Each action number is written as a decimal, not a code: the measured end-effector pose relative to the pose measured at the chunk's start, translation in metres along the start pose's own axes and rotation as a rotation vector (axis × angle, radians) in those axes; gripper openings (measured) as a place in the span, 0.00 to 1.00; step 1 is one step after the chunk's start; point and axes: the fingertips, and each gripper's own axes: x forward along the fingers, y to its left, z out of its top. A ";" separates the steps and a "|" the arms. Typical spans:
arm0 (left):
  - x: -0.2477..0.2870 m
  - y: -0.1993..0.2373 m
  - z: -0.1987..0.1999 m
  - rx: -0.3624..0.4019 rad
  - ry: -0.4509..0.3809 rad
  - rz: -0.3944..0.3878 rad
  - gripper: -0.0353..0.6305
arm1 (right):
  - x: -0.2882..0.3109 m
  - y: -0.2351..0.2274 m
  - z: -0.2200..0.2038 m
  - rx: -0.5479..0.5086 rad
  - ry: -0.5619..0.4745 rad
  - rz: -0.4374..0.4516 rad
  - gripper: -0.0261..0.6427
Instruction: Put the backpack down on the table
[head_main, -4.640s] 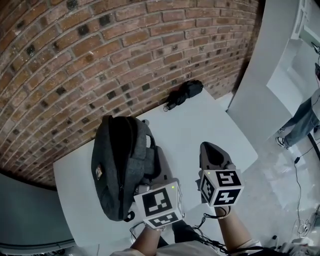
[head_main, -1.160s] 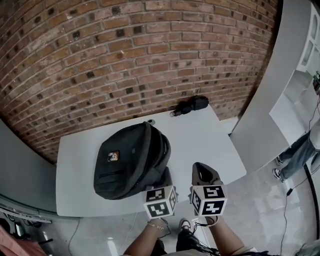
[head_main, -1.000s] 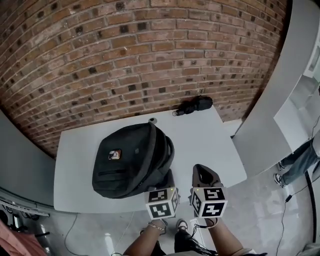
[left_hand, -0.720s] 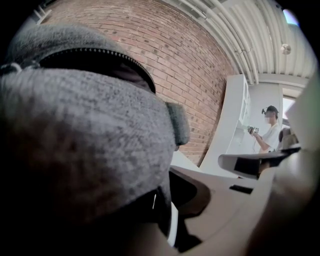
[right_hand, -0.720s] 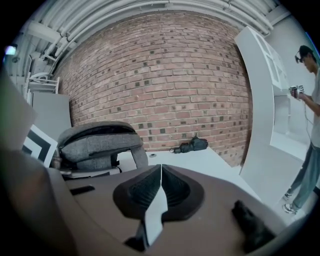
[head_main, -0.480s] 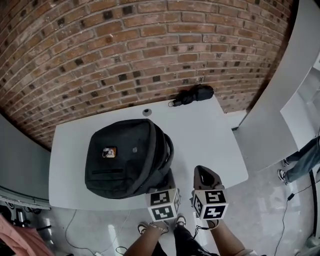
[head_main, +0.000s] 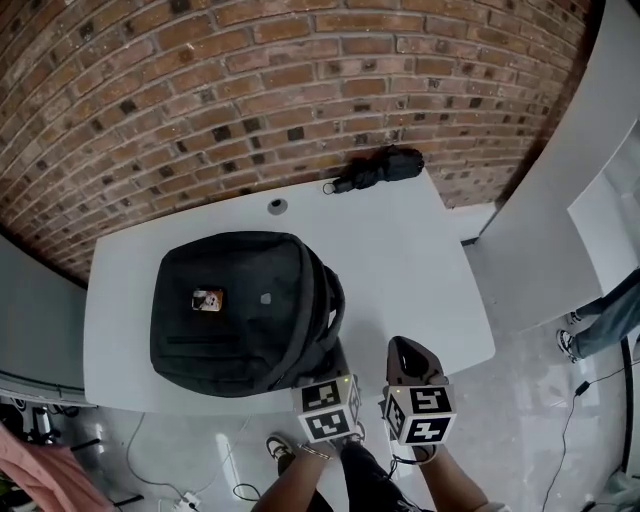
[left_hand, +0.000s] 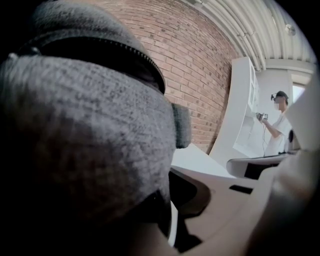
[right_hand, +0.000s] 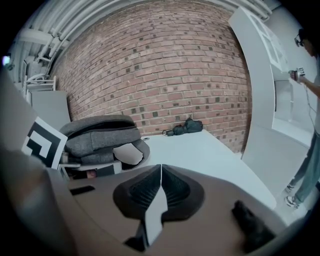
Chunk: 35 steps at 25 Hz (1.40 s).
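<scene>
The dark grey backpack (head_main: 240, 310) lies flat on the white bench (head_main: 420, 270), with its front side up. It sits on the left half of the bench, close to the near edge. A small patch (head_main: 208, 299) shows on its front.

The left gripper (head_main: 335, 352) is at the backpack's right side. Its fingers (left_hand: 200, 192) are closed on a bit of the backpack's grey cloth. The cloth fills most of the left gripper view.

The right gripper (head_main: 405, 352) is just beside the left one, over the near edge of the bench. Its fingers (right_hand: 145, 187) are pressed together and hold nothing.

A folded black umbrella (head_main: 380, 168) lies at the far edge of the bench, by the brick wall (head_main: 300, 80).
</scene>
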 end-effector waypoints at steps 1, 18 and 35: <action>0.003 -0.001 -0.003 0.006 -0.002 0.002 0.11 | 0.001 -0.004 -0.003 0.003 0.004 -0.001 0.08; 0.024 -0.011 -0.034 -0.004 -0.014 -0.016 0.26 | 0.004 -0.026 -0.041 0.055 0.058 0.009 0.08; -0.010 -0.005 -0.076 -0.116 0.064 0.050 0.52 | -0.003 -0.005 -0.048 0.045 0.065 0.045 0.08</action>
